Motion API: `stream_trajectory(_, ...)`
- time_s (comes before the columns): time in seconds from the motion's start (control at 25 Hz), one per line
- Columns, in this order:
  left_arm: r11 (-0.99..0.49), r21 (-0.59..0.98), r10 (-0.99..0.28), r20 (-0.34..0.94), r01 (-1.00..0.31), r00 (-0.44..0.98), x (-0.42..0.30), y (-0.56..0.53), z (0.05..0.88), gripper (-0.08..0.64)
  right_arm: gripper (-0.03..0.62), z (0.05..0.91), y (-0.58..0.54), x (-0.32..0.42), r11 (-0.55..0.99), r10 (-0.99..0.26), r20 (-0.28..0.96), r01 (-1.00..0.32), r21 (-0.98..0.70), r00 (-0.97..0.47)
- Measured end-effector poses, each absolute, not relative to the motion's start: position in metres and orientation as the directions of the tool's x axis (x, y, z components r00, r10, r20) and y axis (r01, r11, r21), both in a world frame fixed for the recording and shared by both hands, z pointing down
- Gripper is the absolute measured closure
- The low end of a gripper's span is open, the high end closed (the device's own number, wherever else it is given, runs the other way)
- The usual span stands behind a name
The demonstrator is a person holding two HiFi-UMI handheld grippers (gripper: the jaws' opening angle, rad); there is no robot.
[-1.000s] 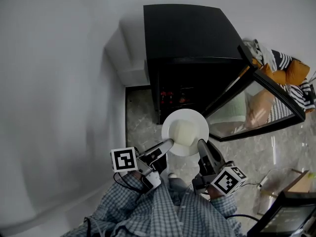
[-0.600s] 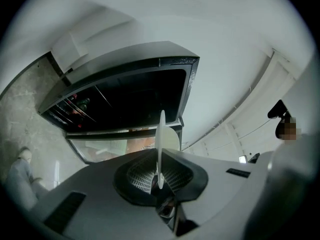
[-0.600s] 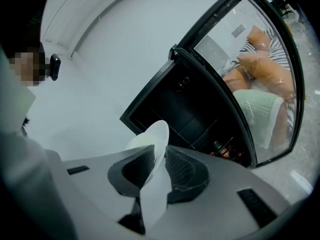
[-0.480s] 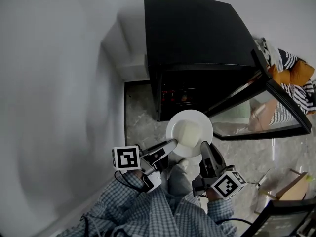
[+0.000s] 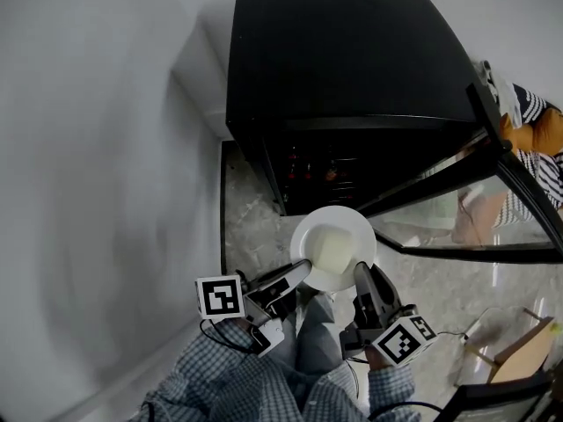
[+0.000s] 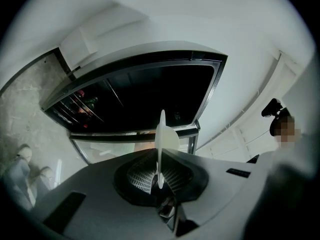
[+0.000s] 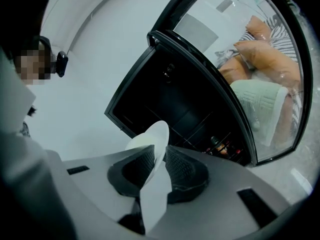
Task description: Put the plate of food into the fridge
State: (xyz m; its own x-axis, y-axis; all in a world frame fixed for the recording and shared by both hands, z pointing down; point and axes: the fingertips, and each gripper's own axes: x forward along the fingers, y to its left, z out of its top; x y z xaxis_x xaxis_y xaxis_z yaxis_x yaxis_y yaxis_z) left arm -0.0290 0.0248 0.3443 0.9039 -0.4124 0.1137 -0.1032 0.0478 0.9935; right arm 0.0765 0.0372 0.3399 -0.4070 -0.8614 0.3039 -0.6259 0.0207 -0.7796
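A white plate [image 5: 332, 246] with a pale slab of food [image 5: 329, 244] on it hangs level in front of the open black fridge [image 5: 343, 51], just below its dark opening [image 5: 321, 170]. My left gripper [image 5: 302, 271] is shut on the plate's near-left rim, my right gripper [image 5: 361, 274] on its near-right rim. In the left gripper view the plate [image 6: 161, 136] shows edge-on, pinched by the left gripper [image 6: 159, 171]. The right gripper view has the plate [image 7: 151, 141] clamped in the right gripper [image 7: 157, 161], with the fridge's wire shelves [image 7: 200, 119] beyond.
The fridge's glass door [image 5: 479, 214] stands swung open to the right. Bottles [image 5: 303, 167] sit on a shelf inside. Orange and striped cushions [image 5: 532, 121] lie behind the door, a cardboard box [image 5: 519, 354] at lower right. A white wall [image 5: 97, 192] closes the left. My legs [image 5: 315, 328] are below the plate.
Both grippers and the plate have sunk lower in front of the fridge. The fridge fills more of the head view, and its opening now lies just beyond the plate.
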Motion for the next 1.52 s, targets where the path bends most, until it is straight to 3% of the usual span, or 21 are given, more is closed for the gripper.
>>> stream_trajectory(0.68,0.1,0.984,-0.487,0.178,-0.148,0.855,-0.02,0.015,0.429,0.543,0.515,0.424,0.015,0.088,0.04,-0.796,0.35,-0.619,-0.784,-0.494)
stream_trajectory(1.52,0.145,0.981,-0.551,0.188,-0.128,0.813,-0.014,-0.013,0.514,0.543,0.518,0.51,-0.018,0.095,-0.007,-0.804,0.378,-0.628,-0.778,-0.459)
